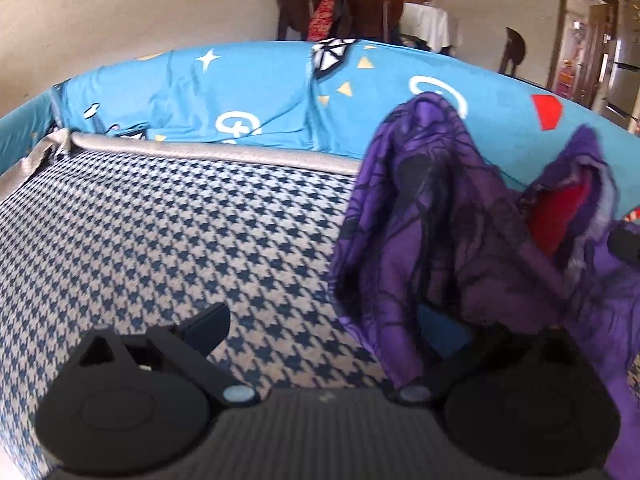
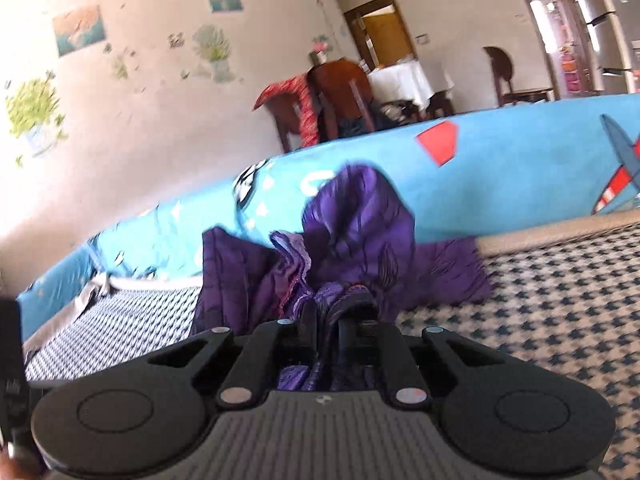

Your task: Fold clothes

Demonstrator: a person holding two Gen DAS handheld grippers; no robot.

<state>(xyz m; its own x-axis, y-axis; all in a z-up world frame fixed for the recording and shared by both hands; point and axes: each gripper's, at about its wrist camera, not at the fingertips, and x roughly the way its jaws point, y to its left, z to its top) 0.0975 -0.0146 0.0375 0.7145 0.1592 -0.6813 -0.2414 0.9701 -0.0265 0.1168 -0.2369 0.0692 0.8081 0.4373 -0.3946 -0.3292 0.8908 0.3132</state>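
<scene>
A purple garment [image 1: 452, 240] with dark web-like lines and a red inner patch is lifted in a bunch off the houndstooth cushion [image 1: 168, 240]. My left gripper [image 1: 328, 320] stands wide open. Its left finger [image 1: 208, 322] is bare over the cushion, and the cloth drapes over its right finger, hiding it. In the right wrist view my right gripper [image 2: 328, 316] is shut on a gathered fold of the purple garment [image 2: 360, 216], which rises in a heap just past the fingertips and trails onto the cushion [image 2: 560, 288].
A blue patterned cover [image 1: 260, 96] lies over the backrest behind the cushion, with a grey piped edge [image 1: 224, 152] at its foot. Beyond it stand wooden chairs with a red cloth [image 2: 304, 104], a white-draped table [image 2: 404, 76], a doorway and a fridge [image 2: 600, 24].
</scene>
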